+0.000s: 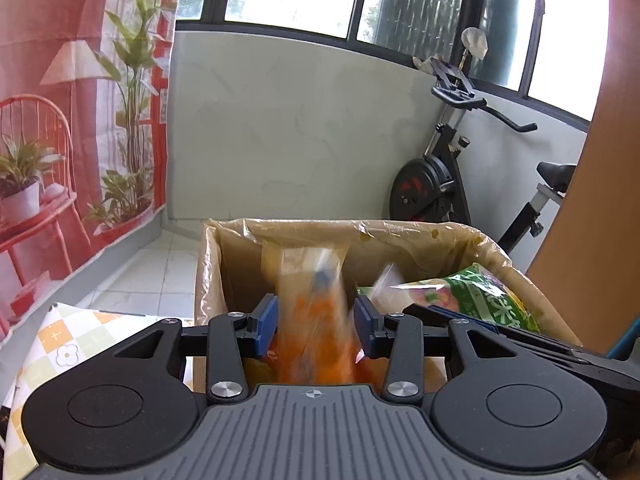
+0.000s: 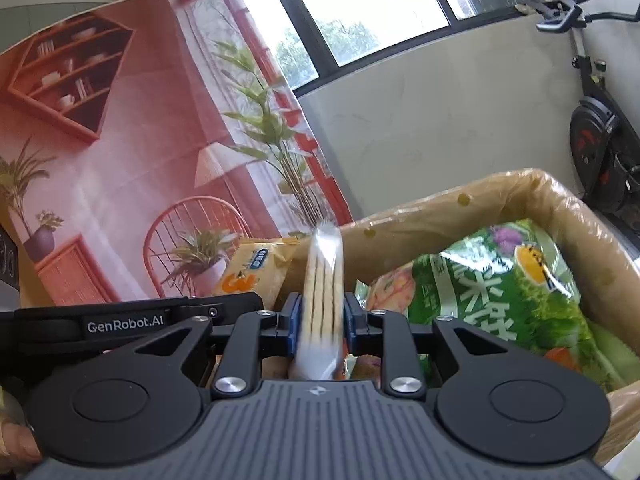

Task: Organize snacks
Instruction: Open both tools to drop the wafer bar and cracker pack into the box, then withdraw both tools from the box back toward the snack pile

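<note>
Left gripper: your left gripper [image 1: 314,322] hangs over the cardboard box [image 1: 224,248]; its blue pads [image 1: 266,322] stand apart, with the orange snack packet [image 1: 312,304] between them. The packet is blurred, and you cannot tell whether either pad touches it
Right gripper: your right gripper [image 2: 320,320] is clamped on a clear-wrapped cracker stack [image 2: 323,280], held upright and edge-on between the blue pads [image 2: 291,320]
Orange packet: seen from the right wrist, the orange snack packet [image 2: 254,270] sits just left of the cracker stack, in front of the box's far wall
Green bag: a large green snack bag [image 2: 492,280] lies tilted inside the cardboard box [image 2: 560,200], to the right of your crackers
Box: lined with clear plastic film over its rim
Surroundings: a checked tablecloth [image 1: 60,340] lies left of the box; an exercise bike [image 1: 440,176] stands behind it by the wall
</note>
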Motion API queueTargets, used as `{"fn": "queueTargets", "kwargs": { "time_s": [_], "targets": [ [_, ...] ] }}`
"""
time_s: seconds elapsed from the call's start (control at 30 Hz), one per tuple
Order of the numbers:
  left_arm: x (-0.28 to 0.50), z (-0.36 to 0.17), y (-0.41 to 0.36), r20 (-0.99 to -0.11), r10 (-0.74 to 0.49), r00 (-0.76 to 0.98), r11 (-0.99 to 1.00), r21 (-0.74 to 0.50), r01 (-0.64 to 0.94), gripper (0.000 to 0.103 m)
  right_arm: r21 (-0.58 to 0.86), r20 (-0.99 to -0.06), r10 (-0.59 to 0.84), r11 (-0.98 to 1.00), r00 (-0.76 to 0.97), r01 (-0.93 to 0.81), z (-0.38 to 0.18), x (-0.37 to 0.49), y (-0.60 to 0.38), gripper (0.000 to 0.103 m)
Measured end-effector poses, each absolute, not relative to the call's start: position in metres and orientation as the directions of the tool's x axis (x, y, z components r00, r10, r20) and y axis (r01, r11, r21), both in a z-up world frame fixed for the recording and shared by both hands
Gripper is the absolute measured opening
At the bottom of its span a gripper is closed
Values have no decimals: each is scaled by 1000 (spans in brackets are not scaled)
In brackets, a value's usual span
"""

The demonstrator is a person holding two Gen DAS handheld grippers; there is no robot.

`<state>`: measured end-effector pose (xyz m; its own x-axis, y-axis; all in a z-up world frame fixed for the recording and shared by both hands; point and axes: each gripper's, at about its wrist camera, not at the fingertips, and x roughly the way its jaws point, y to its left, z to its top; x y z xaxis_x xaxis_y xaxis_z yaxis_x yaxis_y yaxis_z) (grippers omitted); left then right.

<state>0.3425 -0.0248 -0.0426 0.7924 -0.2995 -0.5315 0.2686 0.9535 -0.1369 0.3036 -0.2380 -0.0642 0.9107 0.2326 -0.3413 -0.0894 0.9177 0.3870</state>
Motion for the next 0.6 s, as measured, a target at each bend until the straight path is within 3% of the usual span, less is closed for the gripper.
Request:
{"fn": "queueTargets", "kwargs": {
  "time_s": [0.07,0.6],
  "targets": [
    [338,-39,-26,-522,-284,805,958,-111,266,52,395,-340,242,914,909,-96,-65,303,-241,33],
    [276,-19,-12,-515,-241,823,970,-102,220,53,357,-320,149,934,936,-26,-49,243,-250,33]
  ]
}}
